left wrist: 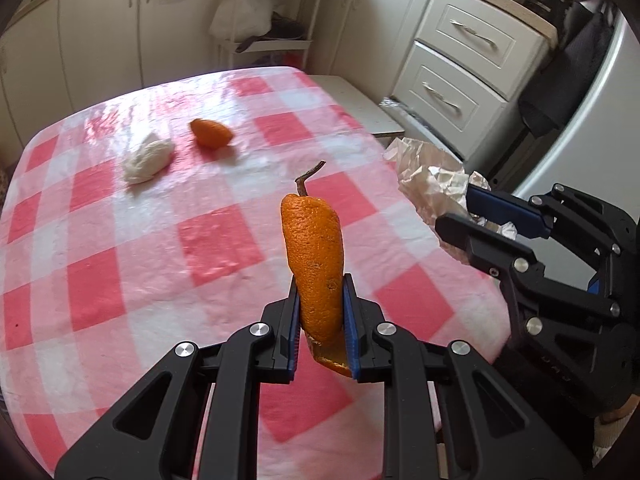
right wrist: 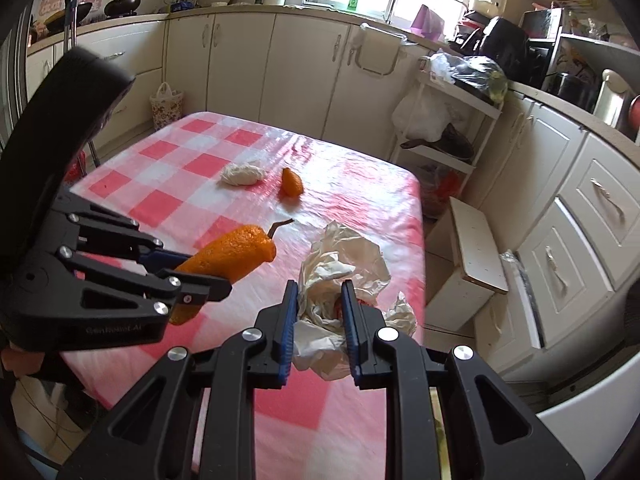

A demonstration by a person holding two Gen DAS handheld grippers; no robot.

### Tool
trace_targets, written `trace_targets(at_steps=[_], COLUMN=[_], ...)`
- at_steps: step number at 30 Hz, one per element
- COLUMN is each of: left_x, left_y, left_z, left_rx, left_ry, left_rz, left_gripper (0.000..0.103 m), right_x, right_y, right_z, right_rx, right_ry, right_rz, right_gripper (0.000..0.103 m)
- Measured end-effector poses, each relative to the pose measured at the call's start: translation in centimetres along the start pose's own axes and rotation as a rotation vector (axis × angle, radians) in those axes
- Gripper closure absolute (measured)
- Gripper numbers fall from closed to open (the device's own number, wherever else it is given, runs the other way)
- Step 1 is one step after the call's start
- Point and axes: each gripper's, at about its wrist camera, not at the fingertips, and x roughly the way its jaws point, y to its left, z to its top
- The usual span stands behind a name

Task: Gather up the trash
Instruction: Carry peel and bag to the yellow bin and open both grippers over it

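Trash: you are dealing with four pieces, two of them in your tongs and two lying on the table.
Table: the pink-and-white checked plastic tablecloth (left wrist: 216, 240) is covering the whole tabletop, with cream kitchen cabinets (right wrist: 304, 76) standing behind it.
Bag: the crumpled translucent white plastic bag (right wrist: 340, 264) is sitting at the table's right edge, bunched up and partly hanging past the edge; something red is showing inside it, too hidden to name.
Right tongs: your right gripper (right wrist: 318, 328) is pinching a fold of that bag, its blue-padded fingers (right wrist: 287, 332) standing narrowly apart with plastic filling the gap between them.
Left tongs: your left gripper (left wrist: 322, 326) is clamping the long curled strip of orange peel with a dry brown stem (left wrist: 316, 256), the pads pressing on both sides of its lower end.
Long peel: it is sticking up past the fingertips, stem end furthest from you, raised off the cloth and just left of the bag.
Tissue: the wadded white paper tissue (left wrist: 147, 162) is lying on the cloth toward the far side, well apart from both tongs.
Small peel: the small orange peel piece (left wrist: 211, 133) is lying just right of the tissue, close to it but not touching.
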Motion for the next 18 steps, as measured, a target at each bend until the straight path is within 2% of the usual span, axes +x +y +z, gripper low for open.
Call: trace_targets(at_steps=[10,18], left_x=[1.8,5.1], left_y=[-5.5,-10.5], left_z=[0.5,1.4], left_rx=[0.056,0.077], left_ry=[0.020,0.055], left_rz=[-0.061,-0.118], left_gripper=[0.085,0.085], right_x=[-0.7,0.5], right_y=[-6.2,-10.8], right_z=[-4.3,-8.2], right_rx=[0.103,0.217], right_ry=[0.052,0.137], right_rz=[-0.116,-0.186], right_gripper=[0.080,0.080])
